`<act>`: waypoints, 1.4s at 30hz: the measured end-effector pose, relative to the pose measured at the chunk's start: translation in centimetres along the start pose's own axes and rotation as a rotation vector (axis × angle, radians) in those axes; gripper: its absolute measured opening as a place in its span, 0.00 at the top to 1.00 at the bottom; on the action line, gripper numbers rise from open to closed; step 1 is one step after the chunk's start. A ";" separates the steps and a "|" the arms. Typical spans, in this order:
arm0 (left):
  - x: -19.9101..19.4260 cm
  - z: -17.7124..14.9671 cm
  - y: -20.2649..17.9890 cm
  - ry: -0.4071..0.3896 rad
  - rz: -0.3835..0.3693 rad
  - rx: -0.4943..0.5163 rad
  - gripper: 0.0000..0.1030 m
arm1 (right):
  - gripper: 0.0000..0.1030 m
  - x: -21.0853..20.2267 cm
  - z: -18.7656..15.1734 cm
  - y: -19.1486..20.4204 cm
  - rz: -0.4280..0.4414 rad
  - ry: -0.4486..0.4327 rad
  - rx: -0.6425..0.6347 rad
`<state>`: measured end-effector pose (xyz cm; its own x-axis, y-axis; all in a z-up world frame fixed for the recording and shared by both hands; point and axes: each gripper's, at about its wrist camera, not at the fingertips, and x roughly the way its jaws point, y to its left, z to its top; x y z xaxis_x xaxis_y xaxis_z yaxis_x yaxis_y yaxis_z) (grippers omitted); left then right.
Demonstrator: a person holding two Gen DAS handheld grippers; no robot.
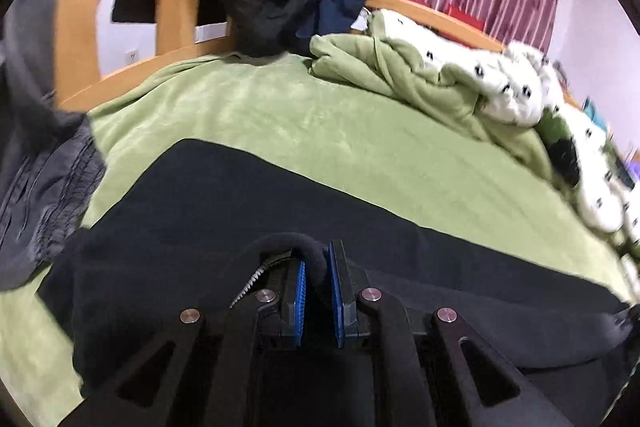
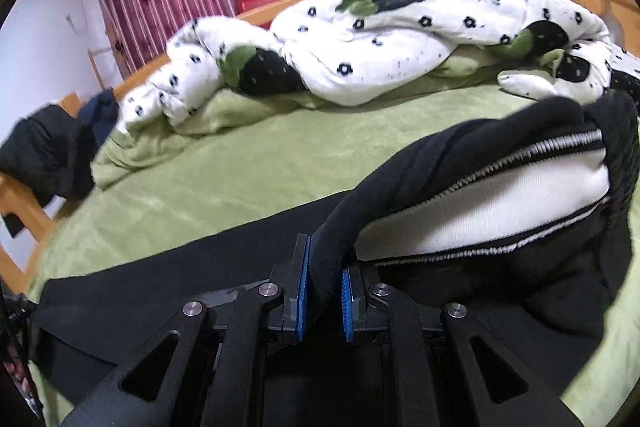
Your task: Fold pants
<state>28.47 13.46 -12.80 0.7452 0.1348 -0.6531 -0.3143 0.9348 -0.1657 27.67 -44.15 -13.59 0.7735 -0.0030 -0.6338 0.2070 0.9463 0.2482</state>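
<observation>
While both grippers, left gripper [image 1: 318, 277] and right gripper [image 2: 326, 281], are clamping the black pants [image 1: 224, 195] waistband near us, we are judging folding barely begun; legs lying flat on the green bedspread [image 1: 280, 115].

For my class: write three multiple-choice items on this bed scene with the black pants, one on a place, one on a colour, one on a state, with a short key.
1. Where does the crumpled white blanket with black flower print lie?
A. at the far side of the bed
B. on the floor
C. over the pants

2. What colour is the fleece sheet under the black fleece pants?
A. blue
B. light green
C. red

3. How do the left gripper and right gripper stand?
A. both open and empty
B. one open, one shut
C. both shut on the pants

Key: 1 A, it is bunched by the far wooden frame; 2 B, green shows all round the pants; 3 C, black cloth sits pinched between each pair of blue pads.
</observation>
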 end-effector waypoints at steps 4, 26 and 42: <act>2.3 0.6 -1.1 0.000 0.036 0.015 0.89 | 0.87 3.1 -0.3 0.4 -0.063 0.036 -0.020; -10.9 -9.9 4.7 0.157 -0.166 -0.038 0.37 | 0.35 -13.6 -9.8 -1.7 -0.094 0.100 -0.224; -2.1 -8.0 6.3 0.208 -0.277 -0.231 0.39 | 0.38 -4.9 -9.4 -7.8 0.009 0.161 0.117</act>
<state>20.20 16.47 -18.34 0.6927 -0.2029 -0.6921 -0.2601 0.8248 -0.5021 16.64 -48.43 -19.32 0.6721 0.0658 -0.7375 0.2761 0.9019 0.3321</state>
